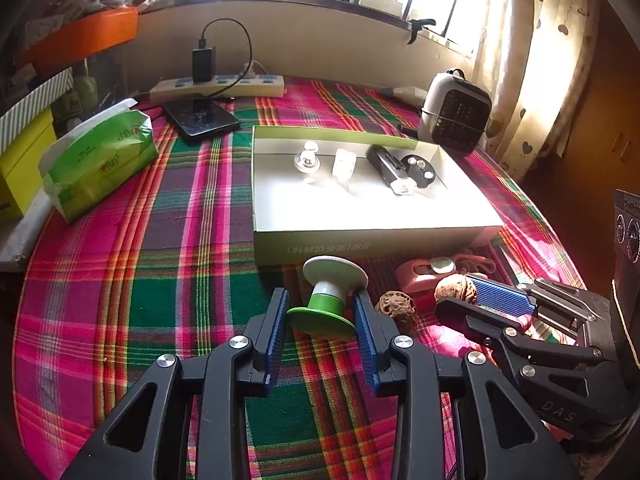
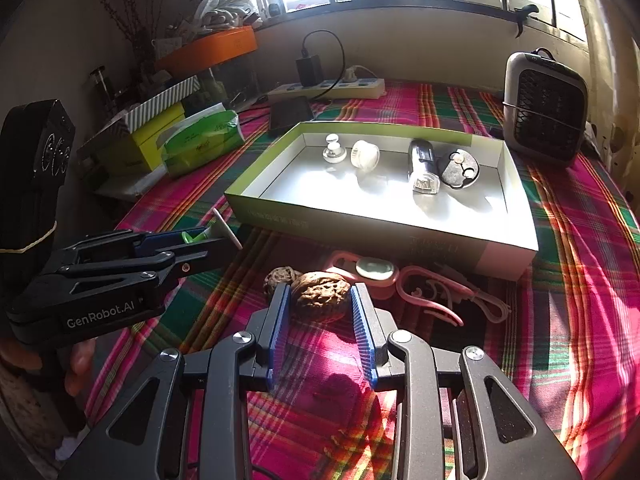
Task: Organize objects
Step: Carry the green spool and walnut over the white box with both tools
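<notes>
Bracketing knob: left gripper [image 1: 321, 309] sat half open around green-white knob [image 1: 329, 294], lower centre.
Bracketing walnut: right gripper [image 2: 320, 305] sat half open around walnut [image 2: 320, 295]; grip unclear.

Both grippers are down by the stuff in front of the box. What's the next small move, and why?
Probably close the right gripper on the larger walnut: it sits between the open fingers, pads near each side, on the cloth. The left gripper likewise brackets the green-and-white spool. The box, where both presumably go, already holds four items.
</notes>
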A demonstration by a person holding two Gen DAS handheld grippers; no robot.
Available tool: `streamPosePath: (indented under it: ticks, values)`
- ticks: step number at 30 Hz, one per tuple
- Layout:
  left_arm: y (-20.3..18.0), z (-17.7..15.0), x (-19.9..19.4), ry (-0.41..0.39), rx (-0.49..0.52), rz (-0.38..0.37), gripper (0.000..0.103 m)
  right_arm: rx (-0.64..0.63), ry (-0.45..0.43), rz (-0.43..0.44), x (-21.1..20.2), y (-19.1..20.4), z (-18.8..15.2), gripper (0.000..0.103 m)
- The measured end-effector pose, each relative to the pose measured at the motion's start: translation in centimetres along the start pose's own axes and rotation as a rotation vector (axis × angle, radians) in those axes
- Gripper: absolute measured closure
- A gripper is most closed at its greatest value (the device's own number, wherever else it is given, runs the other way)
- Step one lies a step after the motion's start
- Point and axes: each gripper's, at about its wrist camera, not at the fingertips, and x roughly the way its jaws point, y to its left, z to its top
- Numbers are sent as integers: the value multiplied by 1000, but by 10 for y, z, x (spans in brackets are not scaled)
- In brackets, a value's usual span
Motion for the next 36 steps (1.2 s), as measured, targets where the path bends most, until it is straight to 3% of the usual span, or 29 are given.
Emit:
streamPosePath:
  ticks: [20, 36]
  values:
    - [-8, 26, 3, -33, 17, -5, 73, 5, -50, -17, -4, -15, 31, 71]
    - [-3, 54, 27, -28, 16, 11, 73, 12, -34, -42, 22, -32, 62, 71]
